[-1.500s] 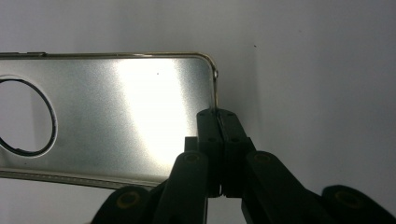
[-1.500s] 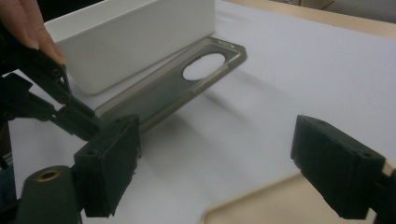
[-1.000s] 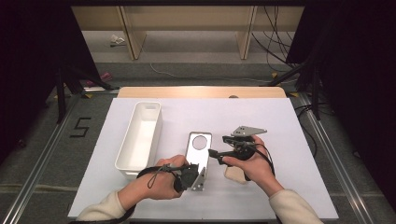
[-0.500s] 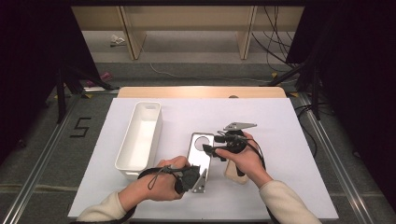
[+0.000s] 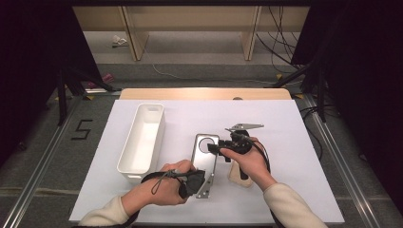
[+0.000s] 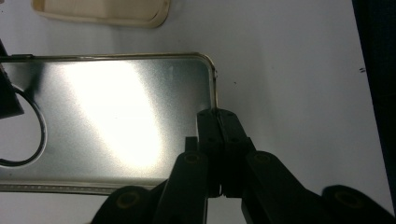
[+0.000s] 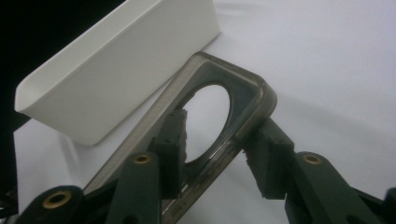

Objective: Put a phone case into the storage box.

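A flat metal lid (image 5: 205,160) with a round hole near its far end lies on the white table. My left gripper (image 5: 203,179) is shut on the rim at the lid's near end; in the left gripper view the jaws (image 6: 218,116) pinch the edge of the shiny lid (image 6: 116,116). My right gripper (image 5: 213,148) reaches in from the right at the far end. Its jaws have just been closing. In the right gripper view they (image 7: 215,149) straddle the lid's side rim (image 7: 254,93), one pad at the hole and one outside, not clearly pressing.
A long white bin (image 5: 142,137) stands left of the lid, its wall near the right gripper's jaws (image 7: 126,70). A small wooden block (image 5: 237,179) lies under the right hand. The white table top (image 5: 294,142) ends in a wooden strip at the back.
The right gripper has moved left to the lid's far end and its jaws have narrowed around the rim. The left hand and lid have stayed put.
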Motion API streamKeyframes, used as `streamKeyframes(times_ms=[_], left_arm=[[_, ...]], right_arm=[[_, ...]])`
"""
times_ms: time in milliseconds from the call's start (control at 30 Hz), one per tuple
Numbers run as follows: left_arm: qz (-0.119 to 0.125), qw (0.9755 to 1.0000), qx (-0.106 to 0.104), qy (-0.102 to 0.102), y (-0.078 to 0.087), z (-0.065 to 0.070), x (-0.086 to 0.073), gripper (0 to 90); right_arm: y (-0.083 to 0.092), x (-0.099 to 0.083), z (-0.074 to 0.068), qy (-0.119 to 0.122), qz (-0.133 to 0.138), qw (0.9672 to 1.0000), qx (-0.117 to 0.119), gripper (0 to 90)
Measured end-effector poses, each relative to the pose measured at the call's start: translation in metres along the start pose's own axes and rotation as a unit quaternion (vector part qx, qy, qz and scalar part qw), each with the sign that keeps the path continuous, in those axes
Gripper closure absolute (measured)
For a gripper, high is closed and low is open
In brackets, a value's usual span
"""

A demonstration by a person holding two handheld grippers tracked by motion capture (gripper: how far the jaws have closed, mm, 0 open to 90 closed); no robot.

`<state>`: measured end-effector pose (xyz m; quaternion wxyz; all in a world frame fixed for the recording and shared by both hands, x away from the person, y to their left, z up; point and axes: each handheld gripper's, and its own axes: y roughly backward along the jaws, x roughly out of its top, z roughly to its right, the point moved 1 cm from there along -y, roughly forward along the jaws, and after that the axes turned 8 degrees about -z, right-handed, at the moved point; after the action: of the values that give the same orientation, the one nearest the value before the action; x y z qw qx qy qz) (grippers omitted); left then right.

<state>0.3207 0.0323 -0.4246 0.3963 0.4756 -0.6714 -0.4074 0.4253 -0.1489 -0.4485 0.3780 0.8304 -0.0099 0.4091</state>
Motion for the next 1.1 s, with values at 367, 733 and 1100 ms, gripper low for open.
streamKeyframes(times_ms=[367,733,1100], left_arm=[[0.001,1.0000,0.006,0.002,-0.012,-0.001,-0.001,88.6],[0.001,0.9998,0.021,0.007,-0.012,-0.005,-0.003,88.1],[0.078,0.9918,0.035,0.095,0.004,-0.014,-0.012,65.4]], right_arm=[[0.008,0.003,-0.006,-0.050,0.032,0.9980,0.022,73.3],[0.020,0.008,-0.021,-0.077,0.063,0.9940,0.046,82.3],[0.027,0.011,-0.023,-0.050,0.072,0.9958,0.028,82.3]])
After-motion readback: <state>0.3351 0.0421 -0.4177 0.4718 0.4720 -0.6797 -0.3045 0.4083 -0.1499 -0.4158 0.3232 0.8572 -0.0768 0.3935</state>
